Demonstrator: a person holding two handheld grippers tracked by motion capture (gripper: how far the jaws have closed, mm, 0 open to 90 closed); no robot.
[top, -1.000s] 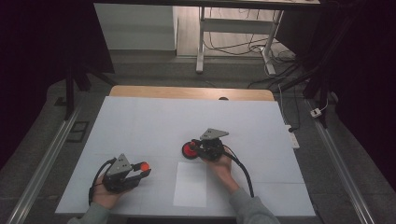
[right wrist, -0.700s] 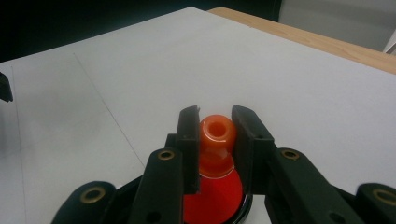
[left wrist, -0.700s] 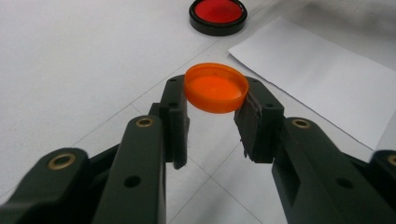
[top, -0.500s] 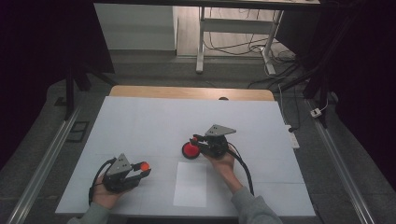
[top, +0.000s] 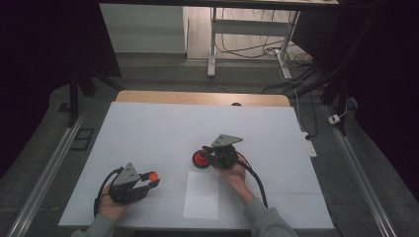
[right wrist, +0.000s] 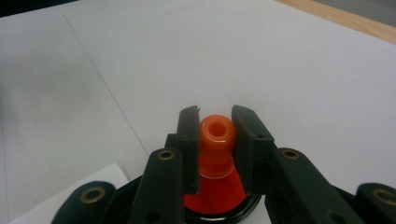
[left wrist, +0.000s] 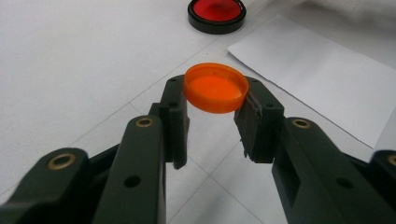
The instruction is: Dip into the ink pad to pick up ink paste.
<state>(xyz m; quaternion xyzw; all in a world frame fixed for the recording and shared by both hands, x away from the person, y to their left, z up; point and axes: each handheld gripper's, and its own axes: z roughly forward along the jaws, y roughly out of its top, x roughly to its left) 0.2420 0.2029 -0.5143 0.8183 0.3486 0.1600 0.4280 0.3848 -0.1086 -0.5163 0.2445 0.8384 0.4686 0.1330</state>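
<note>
Orange plastic shows twice: one orange cap, pinched by its rim between the pads of the left gripper, and one orange knob, clamped at its neck by the right gripper. One red disc in a black rim lies on the white table near its middle, and one sheet of paper lies just in front of it, between the two hands. Two grippers are in use, one per hand, each trailing one black cable.

Compared with a second ago, the right gripper with its grey plate stands tilted a little more over the disc, which sits where it did; the left gripper and its cap keep their place near the table's front left.

From the high view the knob cannot be made out under the right gripper. The right gripper view shows it rising from the red disc, its hollow top facing the camera. The left gripper view shows the cap held open side up, clear of the table, with the disc and the paper beyond it.
</note>
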